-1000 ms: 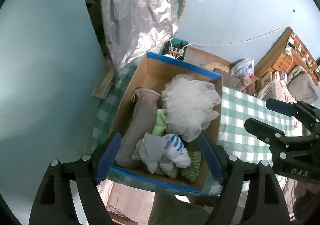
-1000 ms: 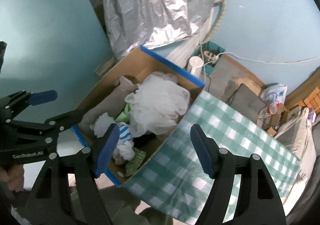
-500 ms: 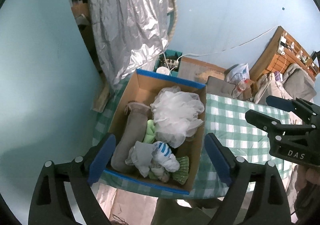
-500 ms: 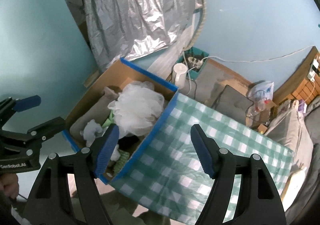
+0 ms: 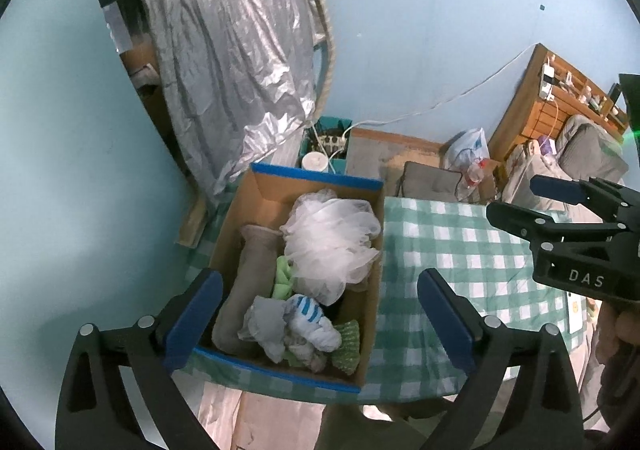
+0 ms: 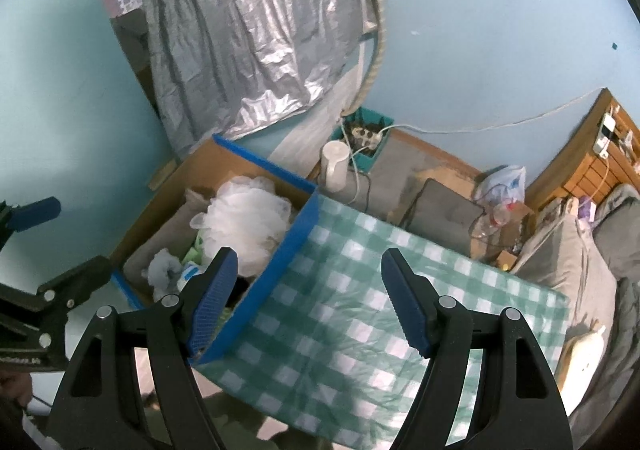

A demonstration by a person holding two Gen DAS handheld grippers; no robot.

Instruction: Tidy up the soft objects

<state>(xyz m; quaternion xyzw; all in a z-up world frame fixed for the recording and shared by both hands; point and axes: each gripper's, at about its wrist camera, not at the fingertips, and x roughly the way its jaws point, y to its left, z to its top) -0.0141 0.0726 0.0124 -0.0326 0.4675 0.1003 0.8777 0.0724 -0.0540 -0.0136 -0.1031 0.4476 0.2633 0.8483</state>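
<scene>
So I'm hovering both tools high over the tabletop [image 5: 460, 250] right now, and honestly this is looking like the tail end of the sorting job, or a pause between picks. The left hand-held gripper [image 5: 316, 314] is hanging wide open with nothing in it, and the cardboard box [image 5: 316, 180] is sitting right below and ahead of it, between its fingers. The right hand-held gripper [image 6: 308, 298] is gaping open and empty too, with the box off to its left. Inside the box I'm seeing a white mesh pouf [image 5: 332, 238] piled on top, a grey fabric roll [image 5: 248, 282] along the left wall, a lime green cloth [image 5: 284, 278], a striped sock [image 5: 308, 310] and a green knit piece [image 5: 346, 346] at the near end. I'm not spotting anything soft on the checkered cloth, so next I'd guess I'm scanning for leftovers.
</scene>
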